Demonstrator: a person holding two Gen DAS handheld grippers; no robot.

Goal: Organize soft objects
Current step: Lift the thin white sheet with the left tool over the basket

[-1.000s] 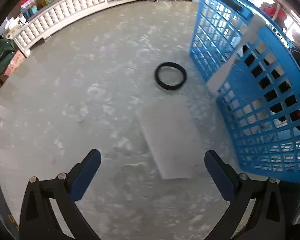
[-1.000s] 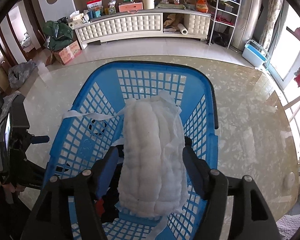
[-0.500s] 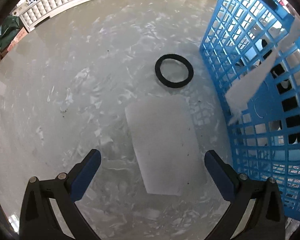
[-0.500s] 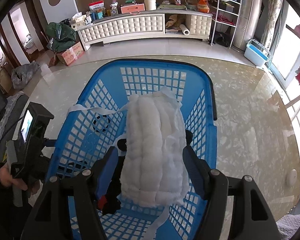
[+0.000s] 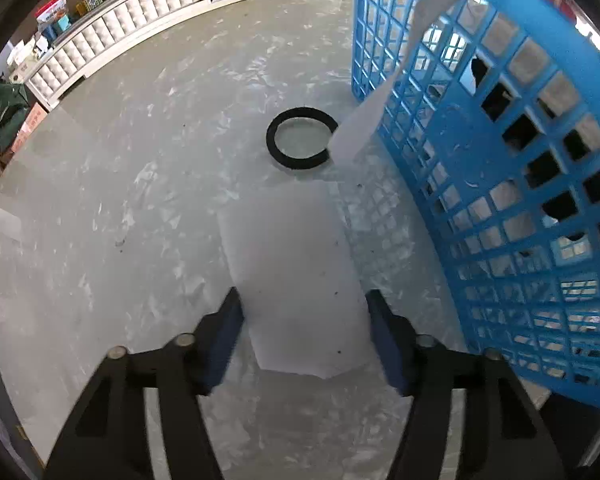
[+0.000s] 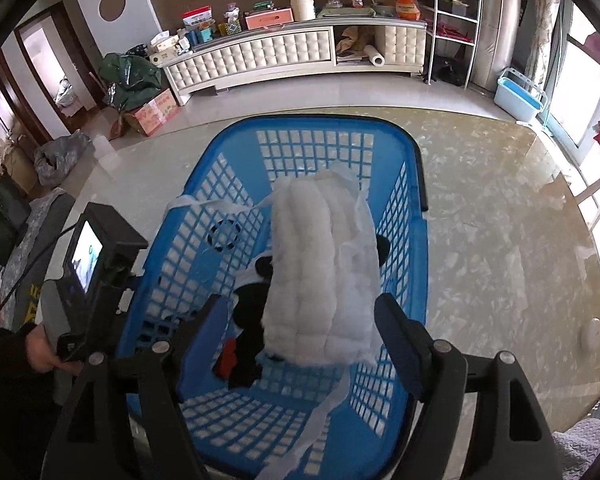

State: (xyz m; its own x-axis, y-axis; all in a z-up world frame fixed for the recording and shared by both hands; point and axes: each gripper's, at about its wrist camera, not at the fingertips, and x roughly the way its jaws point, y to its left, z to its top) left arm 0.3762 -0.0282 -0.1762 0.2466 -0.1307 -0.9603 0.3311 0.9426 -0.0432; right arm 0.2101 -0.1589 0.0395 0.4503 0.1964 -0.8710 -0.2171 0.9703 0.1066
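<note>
A pale flat sheet (image 5: pixel 292 272) lies on the marbled table beside the blue basket (image 5: pixel 480 160). My left gripper (image 5: pixel 306 334) points down over the sheet's near end. Its jaws are closing, one blue pad at each side edge of the sheet, and I see no squeeze on it. In the right wrist view a white quilted pad (image 6: pixel 320 272) rests in the blue basket (image 6: pixel 188 272) on top of black and red soft things (image 6: pixel 248 300). My right gripper (image 6: pixel 302 308) hovers over it, jaws opening, with a gap on both sides of the pad.
A black ring (image 5: pixel 274 140) lies on the table past the sheet. A white strip (image 5: pixel 384 100) hangs over the basket's wall. The glossy table (image 6: pixel 500 240) stretches right of the basket. A cream sideboard (image 6: pixel 268 60) stands across the room. A hand (image 6: pixel 40 354) holds the left device.
The left jaws have narrowed from wide apart to the sheet's edges, and the gripper has come lower and closer over the sheet. The right jaws have widened off the quilted pad.
</note>
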